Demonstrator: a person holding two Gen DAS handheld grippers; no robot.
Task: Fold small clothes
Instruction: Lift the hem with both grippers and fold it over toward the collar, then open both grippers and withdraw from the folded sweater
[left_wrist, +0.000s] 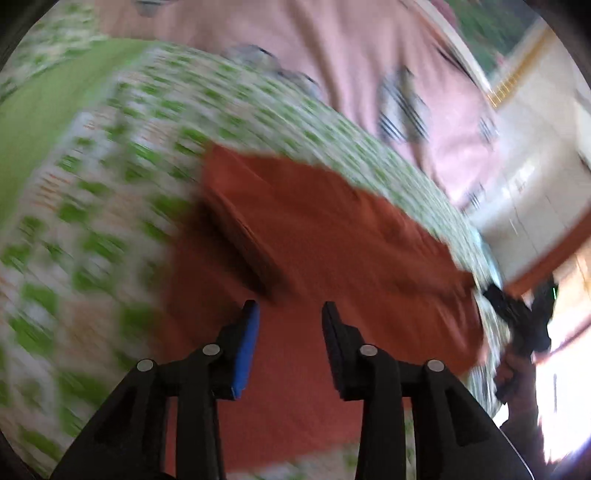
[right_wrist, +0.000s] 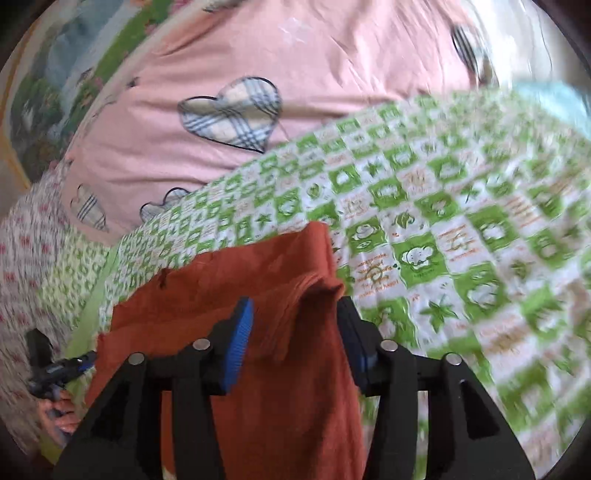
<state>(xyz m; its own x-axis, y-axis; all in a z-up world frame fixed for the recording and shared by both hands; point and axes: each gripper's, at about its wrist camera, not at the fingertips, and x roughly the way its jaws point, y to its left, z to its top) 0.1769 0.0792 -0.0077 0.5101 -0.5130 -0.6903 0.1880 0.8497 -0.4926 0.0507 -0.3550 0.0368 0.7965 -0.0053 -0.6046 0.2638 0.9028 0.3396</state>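
Fingers of the left gripper (left_wrist: 290, 314) stand apart with nothing between them, poised above the rust-orange garment (left_wrist: 332, 240); whether the tips touch the cloth cannot be told through the motion blur. Fingers of the right gripper (right_wrist: 295, 314) are likewise spread, and a raised fold of the same garment (right_wrist: 258, 295) sits in the gap between the pads without being pinched. The garment lies spread on a green-and-white checked sheet (right_wrist: 443, 221), one layer doubled over along a dark crease in the left wrist view. Beyond the sheet lies a pink cover (right_wrist: 295, 74) printed with plaid hearts. At the right edge of the left wrist view, the other gripper appears dark and blurred.
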